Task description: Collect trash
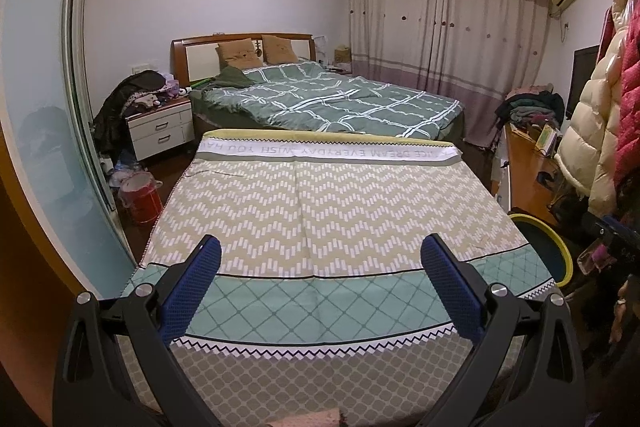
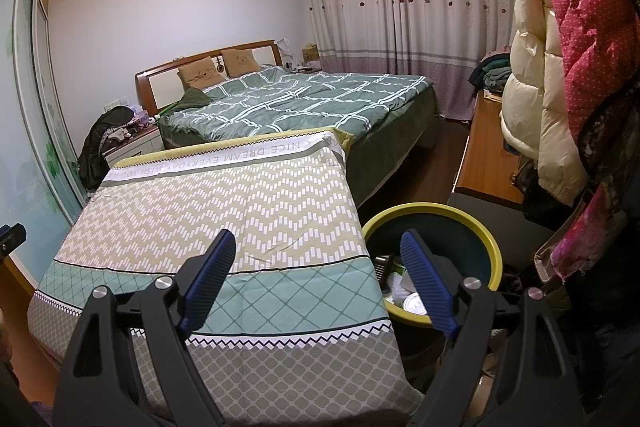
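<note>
A round bin with a yellow rim [image 2: 494, 247] stands on the floor beside the cloth-covered table [image 2: 224, 203]; inside it lie several pieces of trash [image 2: 400, 289], among them white paper and a round lid. My right gripper [image 2: 318, 243] hangs open above the table's right edge, its right finger over the bin, nothing between the blue pads. My left gripper [image 1: 320, 247] is open too, hovering over the patterned cloth [image 1: 320, 195] with empty jaws. In the left wrist view the bin [image 1: 558, 247] shows at the table's right side, and part of the right gripper [image 1: 612, 239] peeks in at the right edge.
A bed with a green checked quilt [image 1: 332, 99] lies beyond the table. A nightstand piled with clothes [image 1: 160, 125] and a red bucket [image 1: 142, 201] stand at the left. A wooden desk [image 2: 486, 155] and hanging puffy coats [image 2: 532, 87] crowd the right side.
</note>
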`<state>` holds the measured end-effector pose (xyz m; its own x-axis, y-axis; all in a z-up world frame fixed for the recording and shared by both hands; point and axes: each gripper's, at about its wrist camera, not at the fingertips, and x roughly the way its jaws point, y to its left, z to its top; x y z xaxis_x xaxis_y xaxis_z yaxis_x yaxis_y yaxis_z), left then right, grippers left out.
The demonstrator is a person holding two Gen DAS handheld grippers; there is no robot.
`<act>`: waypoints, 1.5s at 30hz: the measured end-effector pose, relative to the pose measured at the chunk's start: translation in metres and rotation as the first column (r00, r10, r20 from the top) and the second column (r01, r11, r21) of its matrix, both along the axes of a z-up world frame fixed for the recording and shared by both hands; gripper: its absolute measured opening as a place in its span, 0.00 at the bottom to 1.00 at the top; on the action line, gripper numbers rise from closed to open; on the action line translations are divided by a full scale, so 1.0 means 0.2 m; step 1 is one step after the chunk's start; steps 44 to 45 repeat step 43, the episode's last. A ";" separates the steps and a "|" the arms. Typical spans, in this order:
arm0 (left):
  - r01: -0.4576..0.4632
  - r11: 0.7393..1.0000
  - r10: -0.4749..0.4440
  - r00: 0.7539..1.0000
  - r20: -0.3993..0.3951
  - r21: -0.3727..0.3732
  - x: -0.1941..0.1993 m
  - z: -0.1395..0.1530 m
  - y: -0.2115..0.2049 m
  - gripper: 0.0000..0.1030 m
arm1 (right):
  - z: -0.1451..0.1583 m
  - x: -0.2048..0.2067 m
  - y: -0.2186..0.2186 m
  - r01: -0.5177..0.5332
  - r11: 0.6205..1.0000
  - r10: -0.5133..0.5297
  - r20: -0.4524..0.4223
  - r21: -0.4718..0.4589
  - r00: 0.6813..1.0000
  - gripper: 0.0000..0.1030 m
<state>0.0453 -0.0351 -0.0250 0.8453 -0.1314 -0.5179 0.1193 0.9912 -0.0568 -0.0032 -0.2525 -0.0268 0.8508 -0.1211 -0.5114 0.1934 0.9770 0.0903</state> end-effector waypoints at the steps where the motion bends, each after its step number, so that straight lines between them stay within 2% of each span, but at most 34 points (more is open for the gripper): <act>1: 0.001 1.000 -0.001 1.000 -0.002 -0.002 0.00 0.00 0.00 0.95 | 0.00 0.00 0.00 0.000 1.000 0.000 0.000 0.000 1.000 0.78; 18: -0.012 1.000 0.012 1.000 -0.008 0.010 0.03 -0.01 0.00 0.95 | -0.01 0.01 0.01 -0.005 1.000 0.005 -0.005 -0.002 1.000 0.78; 33: -0.026 1.000 0.026 0.999 -0.041 -0.008 0.10 -0.05 0.04 0.95 | -0.03 0.06 0.04 -0.023 1.000 0.023 -0.025 -0.012 0.999 0.78; 36: -0.019 1.000 0.019 0.997 -0.073 -0.004 0.19 -0.06 0.04 0.95 | -0.03 0.13 0.06 -0.048 0.999 0.047 -0.035 -0.021 0.998 0.81; 39: -0.044 0.999 0.045 0.988 -0.149 0.010 0.40 -0.12 0.05 0.95 | -0.04 0.29 0.09 -0.089 0.996 0.088 -0.065 -0.015 0.994 0.85; 43: -0.087 0.993 0.102 0.976 -0.190 0.084 0.67 -0.24 0.05 0.95 | -0.13 0.57 0.15 -0.143 0.989 0.146 -0.122 0.028 0.982 0.91; 45: -0.087 0.993 0.102 0.976 -0.190 0.084 0.67 -0.24 0.05 0.95 | -0.13 0.57 0.15 -0.143 0.989 0.146 -0.122 0.028 0.982 0.91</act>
